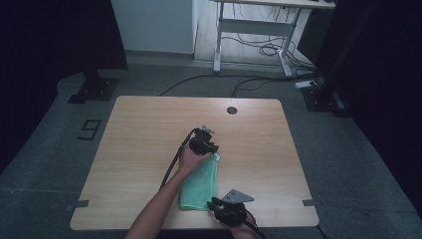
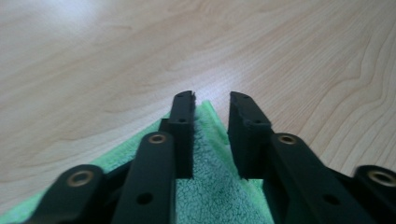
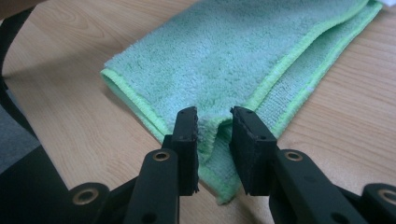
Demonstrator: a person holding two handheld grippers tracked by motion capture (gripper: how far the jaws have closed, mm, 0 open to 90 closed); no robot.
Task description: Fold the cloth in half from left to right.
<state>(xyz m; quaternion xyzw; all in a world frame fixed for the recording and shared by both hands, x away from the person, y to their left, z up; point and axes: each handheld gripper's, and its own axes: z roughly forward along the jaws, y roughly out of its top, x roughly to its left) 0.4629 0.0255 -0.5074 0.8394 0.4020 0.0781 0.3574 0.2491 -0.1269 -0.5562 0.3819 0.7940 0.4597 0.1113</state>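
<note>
Right claw (image 1: pixel 215 203): nearest the camera in the high view, at the worktop's near edge, with a grey three-cornered plate on top and a cable trailing off below. In the right gripper view (image 3: pixel 214 119) its jaws stand a little apart, with a raised fold of the cloth's near corner between them; whether the pads press the fold cannot be told.

Cloth (image 1: pixel 201 185): green terry, folded into a long strip with a brighter green hem, lying flat on the worktop (image 1: pixel 149 129) between the two claws. In the right gripper view (image 3: pixel 224 51) the upper layer sits slightly offset from the lower one, so a band of the lower layer shows along one side.

Left claw (image 1: pixel 211 147): at the cloth's far end, held in the person's left hand (image 1: pixel 191 160), the forearm crossing the cloth's left side and a black cable running back along the worktop. In the left gripper view (image 2: pixel 212 97) the jaws stand apart over the far corner of the cloth (image 2: pixel 210 186), which lies flat beneath them, its tip just short of the jaw tips.

Worktop: pale wood grain, with a dark round grommet (image 1: pixel 232 110) near the far edge.
</note>
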